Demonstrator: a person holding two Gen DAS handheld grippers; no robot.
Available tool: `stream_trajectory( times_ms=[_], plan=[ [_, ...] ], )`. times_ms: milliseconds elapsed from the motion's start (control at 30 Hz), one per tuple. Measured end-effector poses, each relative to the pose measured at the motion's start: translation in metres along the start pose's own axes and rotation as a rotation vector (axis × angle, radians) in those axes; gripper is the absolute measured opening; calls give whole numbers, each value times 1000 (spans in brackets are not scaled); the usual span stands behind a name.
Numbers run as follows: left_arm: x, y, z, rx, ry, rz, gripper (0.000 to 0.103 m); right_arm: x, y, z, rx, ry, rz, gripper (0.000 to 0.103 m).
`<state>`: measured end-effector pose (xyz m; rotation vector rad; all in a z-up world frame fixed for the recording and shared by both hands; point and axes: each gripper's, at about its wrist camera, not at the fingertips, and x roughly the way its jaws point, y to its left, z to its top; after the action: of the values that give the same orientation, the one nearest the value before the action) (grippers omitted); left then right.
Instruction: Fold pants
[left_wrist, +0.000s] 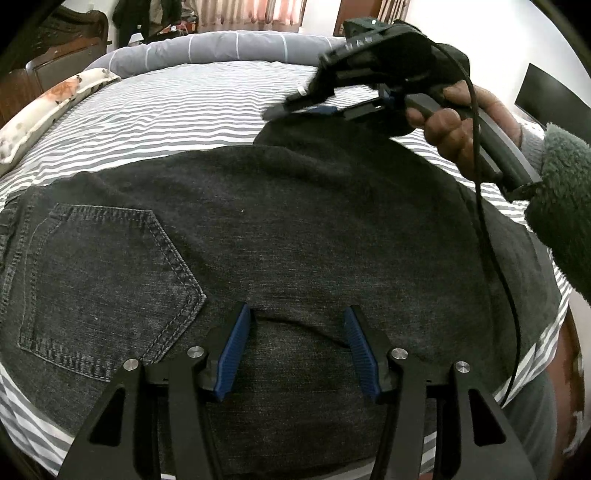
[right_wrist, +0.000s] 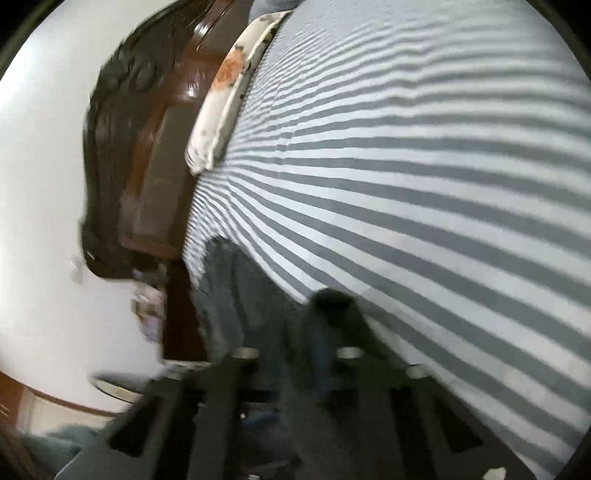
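Dark grey jeans (left_wrist: 295, 229) lie folded on the striped bed, back pocket (left_wrist: 99, 280) at the left. My left gripper (left_wrist: 297, 317) is open just over the near fold of the jeans, its blue pads (left_wrist: 232, 350) apart. My right gripper (left_wrist: 280, 110) shows in the left wrist view at the far right edge of the jeans, its jaws close together over the cloth there. The right wrist view is blurred; dark cloth (right_wrist: 240, 295) lies between and over its fingers (right_wrist: 332, 306).
The bed has a grey and white striped sheet (left_wrist: 177, 107). A floral pillow (left_wrist: 48, 110) lies at its left edge, a grey bolster (left_wrist: 221, 48) at the far end. A dark wooden headboard (right_wrist: 140, 122) and a white wall stand beside the bed.
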<state>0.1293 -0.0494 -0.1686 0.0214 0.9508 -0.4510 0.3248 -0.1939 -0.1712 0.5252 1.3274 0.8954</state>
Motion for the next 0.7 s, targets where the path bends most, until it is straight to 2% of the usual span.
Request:
stream_trajectory(
  times_ms=[167, 200, 333, 400, 433, 500, 600, 700],
  plan=[
    [-2, -2, -3, 2, -17, 2, 56, -19, 22, 2, -85, -110, -71, 4],
    [-2, -3, -4, 5, -19, 3, 57, -15, 21, 5, -89, -100, -96, 4],
    [-4, -7, -7, 10, -23, 10, 57, 4, -6, 13, -47, -67, -220, 4],
    [-5, -7, -7, 9, -23, 8, 57, 2, -14, 15, -39, -104, -227, 3],
    [-5, -7, -7, 12, -22, 8, 57, -3, -14, 17, -33, -142, -256, 5],
    [-6, -8, -7, 23, -17, 7, 57, -11, -14, 21, -2, -159, -292, 9],
    [-9, -7, -2, 26, 8, -7, 57, -37, 8, 12, -58, -209, -326, 9],
    [-18, -3, 5, 11, 4, 14, 57, -47, 30, -7, -103, -200, -315, 9]
  ],
)
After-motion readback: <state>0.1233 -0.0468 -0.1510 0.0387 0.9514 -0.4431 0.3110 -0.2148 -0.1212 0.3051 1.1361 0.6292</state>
